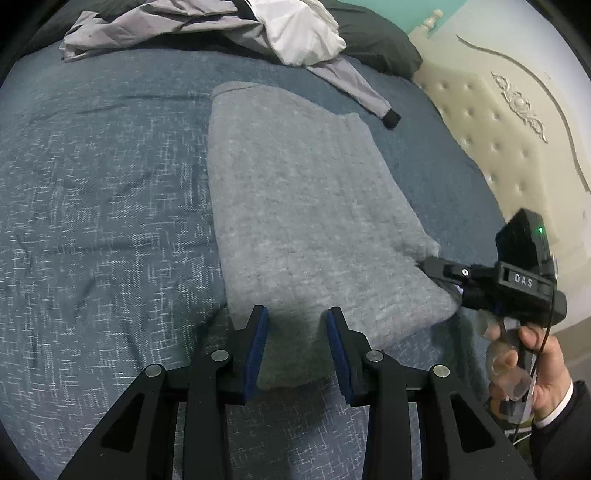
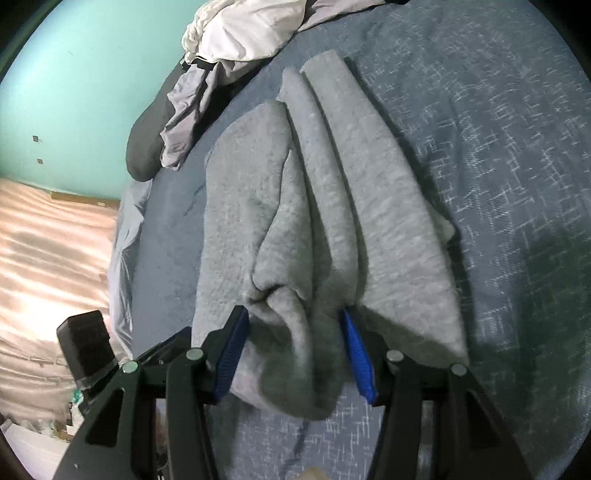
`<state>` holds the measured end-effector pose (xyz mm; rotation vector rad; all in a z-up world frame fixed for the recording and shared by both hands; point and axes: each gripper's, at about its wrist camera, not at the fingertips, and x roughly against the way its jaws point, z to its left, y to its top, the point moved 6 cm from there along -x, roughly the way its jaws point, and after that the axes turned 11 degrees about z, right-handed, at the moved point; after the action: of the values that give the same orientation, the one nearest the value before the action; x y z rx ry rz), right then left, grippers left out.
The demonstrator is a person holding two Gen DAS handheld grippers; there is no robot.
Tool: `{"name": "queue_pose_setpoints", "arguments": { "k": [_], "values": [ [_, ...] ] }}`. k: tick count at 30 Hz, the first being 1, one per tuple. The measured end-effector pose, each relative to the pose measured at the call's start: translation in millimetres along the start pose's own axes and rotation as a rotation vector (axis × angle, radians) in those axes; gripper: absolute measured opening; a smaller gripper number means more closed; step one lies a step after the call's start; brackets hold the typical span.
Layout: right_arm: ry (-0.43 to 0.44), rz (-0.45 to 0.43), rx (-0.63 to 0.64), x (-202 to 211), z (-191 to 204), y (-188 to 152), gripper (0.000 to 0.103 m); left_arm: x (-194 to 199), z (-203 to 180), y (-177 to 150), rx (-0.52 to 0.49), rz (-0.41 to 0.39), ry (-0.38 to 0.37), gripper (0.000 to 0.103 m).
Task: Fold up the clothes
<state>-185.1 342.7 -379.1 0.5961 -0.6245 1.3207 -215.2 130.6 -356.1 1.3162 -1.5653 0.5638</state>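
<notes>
Both my hand-held grippers, left [image 1: 297,347] and right [image 2: 291,350], stand spread over the grey garment's [image 1: 306,206] near edge; the loose bunch between the right's pads could slump, spoiling the fold.

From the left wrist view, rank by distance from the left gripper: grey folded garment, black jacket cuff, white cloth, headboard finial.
From the left gripper:
1. Grey folded garment, between its fingers.
2. Black jacket cuff, far right.
3. White cloth, top centre.
4. Headboard finial, top right corner.

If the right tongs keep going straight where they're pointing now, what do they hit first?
Most likely the grey folded garment: the right tongs stand open with its bunched near edge already between the pads, angled down toward the blue bedspread beneath. Depth is hard to judge.
</notes>
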Motion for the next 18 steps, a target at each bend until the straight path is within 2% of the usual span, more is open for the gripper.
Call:
{"name": "queue_pose_setpoints", "arguments": {
  "k": [5, 6, 9, 11, 14, 16, 18],
  "values": [
    [-0.024, -0.012, 0.002, 2, -4, 2, 0.033, -2, -1, 5, 0.016, -0.001, -0.008, 0.036],
    [-0.037, -0.011, 0.006, 3, -5, 1, 0.033, -2, -1, 5, 0.017, -0.002, -0.009, 0.036],
    [-0.079, 0.006, 0.001, 3, -10, 0, 0.033, -2, 0, 4, 0.018, -0.002, -0.012, 0.036],
    [-0.050, 0.002, -0.038, 6, -16, -3, 0.035, 1, 1, 1, 0.020, -0.003, -0.014, 0.036],
    [-0.028, -0.001, -0.081, 9, -26, -10, 0.045, 1, 3, -1, 0.024, -0.003, -0.020, 0.036],
    [-0.016, 0.001, -0.094, 10, -31, -14, 0.045, 1, 4, 0, 0.024, -0.002, -0.020, 0.036],
    [0.033, 0.003, -0.107, 9, -33, -15, 0.046, 2, 4, -1, 0.026, -0.003, -0.020, 0.036]
  ]
}}
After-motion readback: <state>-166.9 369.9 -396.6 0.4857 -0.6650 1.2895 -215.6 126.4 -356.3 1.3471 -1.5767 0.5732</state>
